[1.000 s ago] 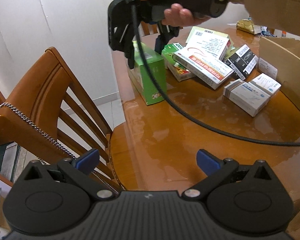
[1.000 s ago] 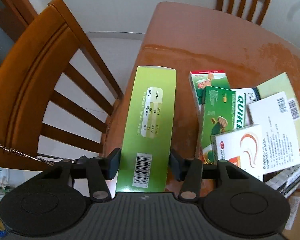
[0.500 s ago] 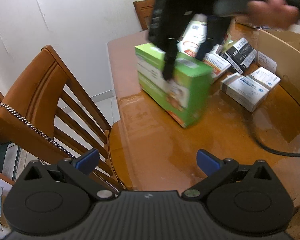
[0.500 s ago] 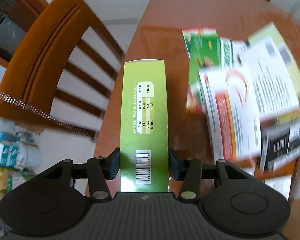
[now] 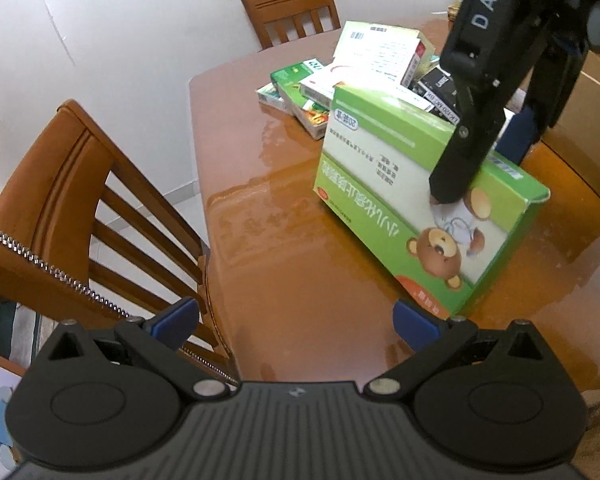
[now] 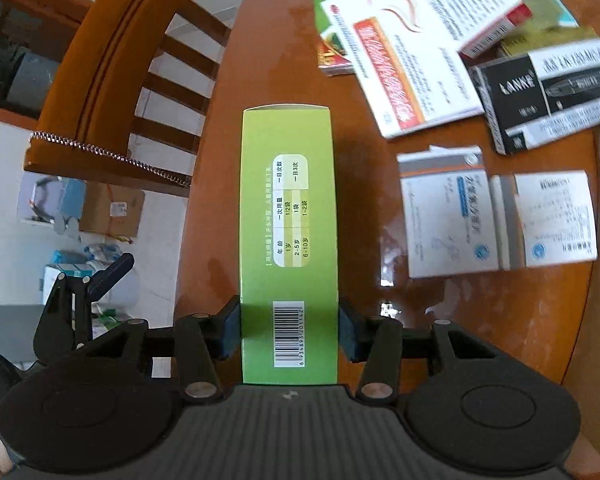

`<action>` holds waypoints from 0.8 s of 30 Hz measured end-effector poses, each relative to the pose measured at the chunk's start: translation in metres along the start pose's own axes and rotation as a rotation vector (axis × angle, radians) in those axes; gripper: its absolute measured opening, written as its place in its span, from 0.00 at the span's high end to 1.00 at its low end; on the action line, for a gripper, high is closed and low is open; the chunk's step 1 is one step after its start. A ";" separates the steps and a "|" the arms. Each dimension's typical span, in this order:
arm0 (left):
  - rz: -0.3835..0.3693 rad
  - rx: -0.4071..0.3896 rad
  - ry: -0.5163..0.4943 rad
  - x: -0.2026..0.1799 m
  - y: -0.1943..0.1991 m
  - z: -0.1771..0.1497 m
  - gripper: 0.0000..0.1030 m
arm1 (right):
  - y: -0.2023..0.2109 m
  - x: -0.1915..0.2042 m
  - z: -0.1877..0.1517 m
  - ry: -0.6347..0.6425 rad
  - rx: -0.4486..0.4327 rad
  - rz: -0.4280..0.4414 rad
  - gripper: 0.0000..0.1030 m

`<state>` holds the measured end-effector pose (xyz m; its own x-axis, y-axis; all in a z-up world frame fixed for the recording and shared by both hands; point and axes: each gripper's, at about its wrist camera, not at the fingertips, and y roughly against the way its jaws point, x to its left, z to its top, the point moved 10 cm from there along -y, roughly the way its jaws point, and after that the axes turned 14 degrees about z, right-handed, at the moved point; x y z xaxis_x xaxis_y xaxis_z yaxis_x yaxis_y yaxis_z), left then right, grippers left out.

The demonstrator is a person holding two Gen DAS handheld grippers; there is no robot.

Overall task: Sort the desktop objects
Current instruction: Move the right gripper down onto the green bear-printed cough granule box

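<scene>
While right gripper point(image 6: 288, 332) fingers clamp green medicine box point(image 6: 288, 216) at frame centre, above table point(image 6: 480, 320), left gripper point(image 5: 296, 320) fingers gape empty. Risk: tall box tips on release, or swings into box pile point(image 6: 412, 52), upper right.

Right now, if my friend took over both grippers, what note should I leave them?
Right hand-held gripper: shut on the green box, which it holds upright at the table's near edge; whether the box touches the wood is unclear.
Left hand-held gripper: open, holding nothing, above the table edge.
Pile of boxes lies unsorted at the far side; two white boxes lie flat beside the green one.
Done: green box pulled out of the pile.
Left: set it down, sort the rest.
</scene>
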<state>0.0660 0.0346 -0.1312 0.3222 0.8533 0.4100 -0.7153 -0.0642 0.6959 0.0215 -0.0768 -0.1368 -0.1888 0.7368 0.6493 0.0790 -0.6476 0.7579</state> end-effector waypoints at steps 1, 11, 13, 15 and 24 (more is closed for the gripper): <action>0.000 -0.002 -0.003 -0.002 0.001 0.002 0.00 | 0.001 -0.001 -0.001 -0.006 0.000 0.009 0.48; 0.020 -0.006 -0.038 -0.011 0.005 0.011 0.00 | 0.006 -0.011 -0.011 -0.032 0.005 0.109 0.48; 0.024 -0.005 -0.042 -0.012 0.004 0.013 0.00 | 0.006 -0.013 -0.012 -0.027 0.004 0.115 0.48; 0.027 -0.004 -0.043 -0.014 0.005 0.014 0.00 | 0.004 -0.017 -0.010 -0.015 0.007 0.114 0.47; 0.031 -0.003 -0.049 -0.021 0.006 0.016 0.00 | 0.010 -0.023 -0.002 0.062 -0.031 0.016 0.19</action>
<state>0.0651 0.0081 -0.1264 0.3300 0.8245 0.4596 -0.7274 -0.0883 0.6806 0.0242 -0.1003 -0.1442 -0.2480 0.7135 0.6553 0.0520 -0.6656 0.7445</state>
